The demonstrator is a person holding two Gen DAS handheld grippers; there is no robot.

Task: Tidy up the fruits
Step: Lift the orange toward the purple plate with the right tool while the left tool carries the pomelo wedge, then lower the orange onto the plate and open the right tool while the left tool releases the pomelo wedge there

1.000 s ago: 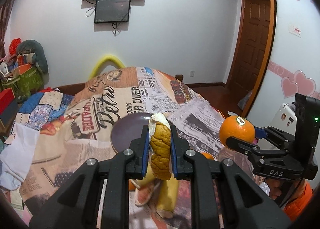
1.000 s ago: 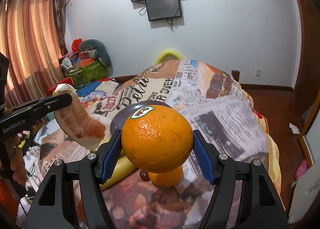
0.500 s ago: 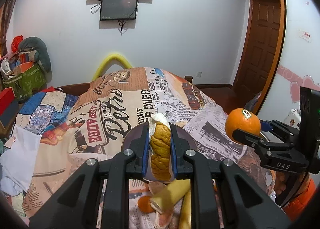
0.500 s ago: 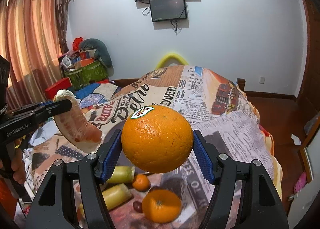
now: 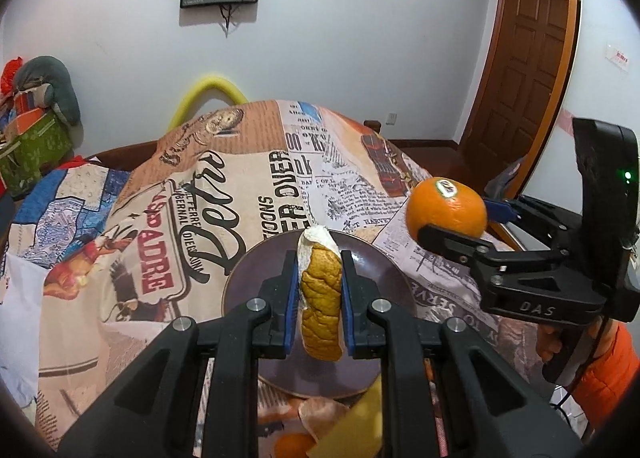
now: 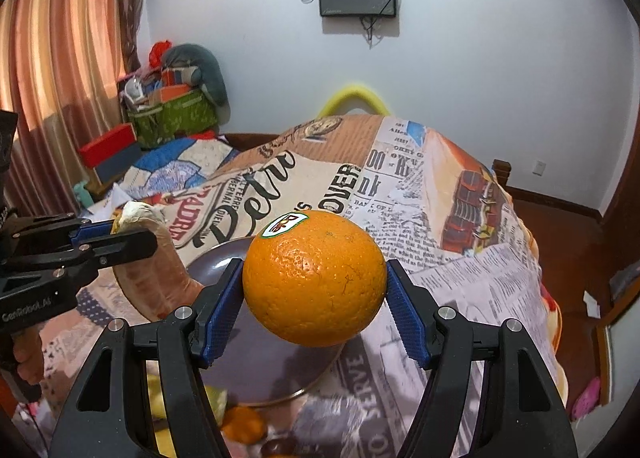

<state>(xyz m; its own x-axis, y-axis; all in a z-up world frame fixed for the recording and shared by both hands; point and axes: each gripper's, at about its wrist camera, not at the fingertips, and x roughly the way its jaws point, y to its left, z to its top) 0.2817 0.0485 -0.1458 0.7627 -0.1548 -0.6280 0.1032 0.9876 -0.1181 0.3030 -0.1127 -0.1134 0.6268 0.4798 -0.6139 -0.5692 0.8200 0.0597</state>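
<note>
My left gripper (image 5: 320, 278) is shut on a pomelo wedge (image 5: 322, 310), yellow rind and pink flesh, held above a dark round plate (image 5: 384, 270). My right gripper (image 6: 314, 286) is shut on a stickered orange (image 6: 316, 282), held above the plate's (image 6: 216, 258) right side. The orange (image 5: 446, 209) and right gripper (image 5: 460, 236) show at the right of the left wrist view. The left gripper (image 6: 120, 236) with the wedge (image 6: 160, 282) shows at the left of the right wrist view.
The plate sits on a table under a newspaper-print cloth (image 5: 208, 193). Near its front edge lie yellow peel pieces (image 5: 356, 430), a small orange (image 6: 242, 424) and a dark small fruit (image 6: 276, 448). Boxes and bags (image 6: 168, 113) stand at far left.
Both grippers have moved forward over the table with their fruit. The plate has come nearer and now lies directly under them; the loose fruits have slid to the bottom of the views.
</note>
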